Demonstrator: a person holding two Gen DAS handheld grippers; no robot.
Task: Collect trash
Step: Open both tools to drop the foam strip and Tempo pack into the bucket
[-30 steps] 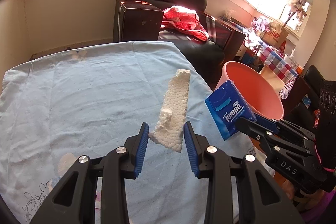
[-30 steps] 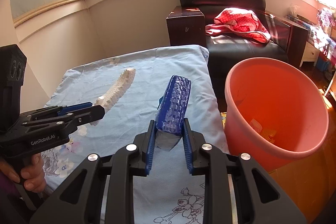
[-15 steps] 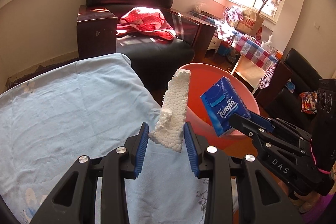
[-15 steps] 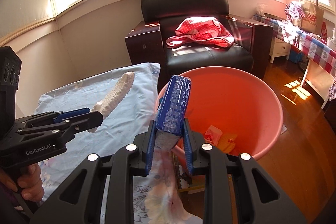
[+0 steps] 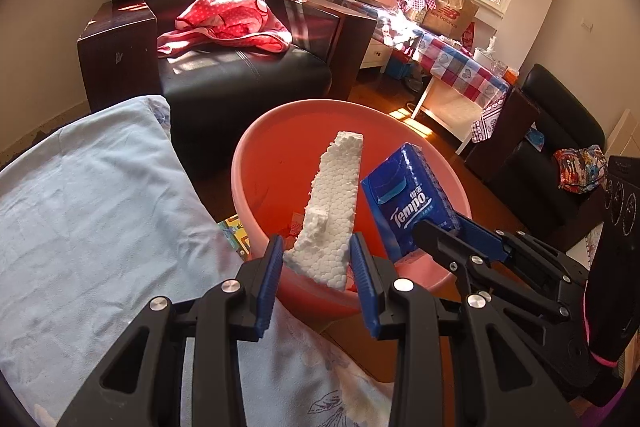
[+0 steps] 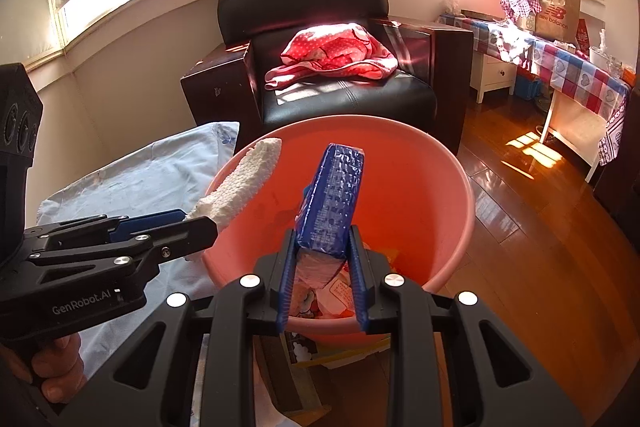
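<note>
Trash in bucket (image 6: 448,163): mostly hidden, unidentifiable.

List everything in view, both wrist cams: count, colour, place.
Foam piece: 1, white, in the left gripper, over the basin.
Tissue pack: 1, blue, in the right gripper, over the basin.
Basin: 1, pink, on the floor beside the bed, scraps inside.
Bed sheet: 1, light blue, left of the basin.
Armchair: 1, black, behind the basin.
Cloth: 1, red dotted, on the armchair seat.
Side table: 1, checked cover, right, with a paper bag.
Left gripper: shut on the foam.
Right gripper: shut on the pack.
Hand: 1, on the left gripper's handle.
</note>
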